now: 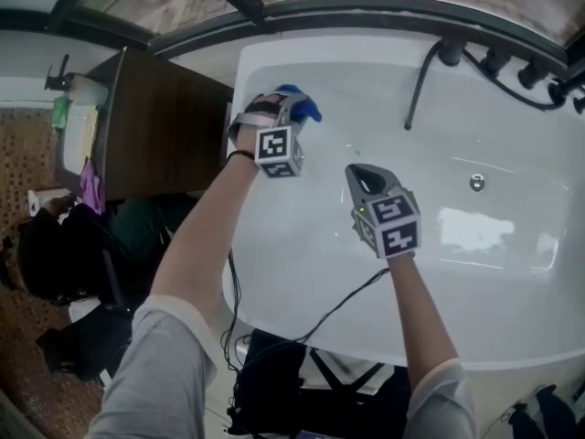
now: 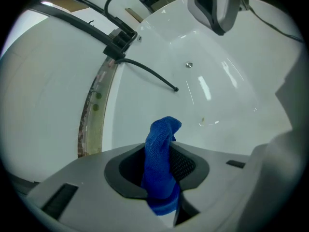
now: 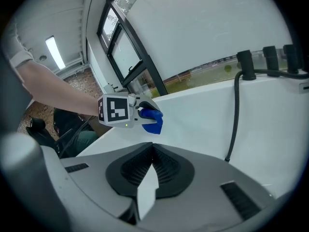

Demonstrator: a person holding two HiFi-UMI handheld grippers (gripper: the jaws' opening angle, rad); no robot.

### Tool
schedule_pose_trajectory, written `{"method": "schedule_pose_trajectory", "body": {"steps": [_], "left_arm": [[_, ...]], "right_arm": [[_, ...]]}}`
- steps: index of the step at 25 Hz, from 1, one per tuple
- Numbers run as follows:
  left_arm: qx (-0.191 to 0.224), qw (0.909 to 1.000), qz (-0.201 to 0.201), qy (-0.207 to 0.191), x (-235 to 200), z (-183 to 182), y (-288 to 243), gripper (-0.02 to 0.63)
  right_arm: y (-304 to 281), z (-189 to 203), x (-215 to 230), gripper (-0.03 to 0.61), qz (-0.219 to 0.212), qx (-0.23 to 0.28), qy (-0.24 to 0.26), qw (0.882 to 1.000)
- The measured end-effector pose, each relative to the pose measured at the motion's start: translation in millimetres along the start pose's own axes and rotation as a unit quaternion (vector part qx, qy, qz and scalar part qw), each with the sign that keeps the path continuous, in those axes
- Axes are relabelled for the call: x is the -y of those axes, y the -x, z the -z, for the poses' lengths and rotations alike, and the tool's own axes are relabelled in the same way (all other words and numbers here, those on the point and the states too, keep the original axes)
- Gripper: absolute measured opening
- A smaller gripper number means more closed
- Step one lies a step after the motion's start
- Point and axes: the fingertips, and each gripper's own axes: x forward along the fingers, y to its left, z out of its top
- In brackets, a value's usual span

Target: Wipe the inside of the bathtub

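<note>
Bathtub, glossy white and oval [image 1: 366, 99], with a blue mesh-weave cloth [image 2: 159, 149] at its inner wall

The cloth is pinched between the jaws of the left tool [image 1: 289, 110]. A fold stands up past the tips and a tail hangs below. It sits at the sloped end wall, probably touching it, though the head view is too coarse to be sure. The right tool [image 3: 152, 154] hovers over the tub's floor near the left one, its jaws pressed together and empty. A round metal drain [image 1: 476, 183] lies well to the right. A black hose [image 1: 422, 73] drops from black taps [image 1: 512, 67] on the far rim. A dark wooden cabinet [image 1: 155, 126] stands beside the tub.
</note>
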Motion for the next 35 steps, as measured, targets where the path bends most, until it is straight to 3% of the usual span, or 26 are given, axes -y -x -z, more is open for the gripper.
{"method": "schedule_pose_trajectory", "body": {"steps": [7, 18, 30, 35], "left_arm": [[-0.023, 0.9995, 0.021, -0.012, 3, 24, -27, 0.114], [-0.094, 0.9939, 0.052, -0.026, 12, 67, -56, 0.112], [-0.171, 0.9799, 0.094, -0.043, 21, 89, -82, 0.109], [-0.184, 0.9761, 0.100, -0.056, 29, 91, -92, 0.107]], "right_arm": [[-20, 0, 11, -0.005, 0.000, 0.009, -0.003, 1.000], [-40, 7, 20, -0.005, -0.001, 0.006, -0.011, 1.000], [-49, 15, 30, -0.005, 0.000, 0.002, -0.017, 1.000], [-52, 18, 41, -0.005, 0.004, 0.005, -0.026, 1.000]]}}
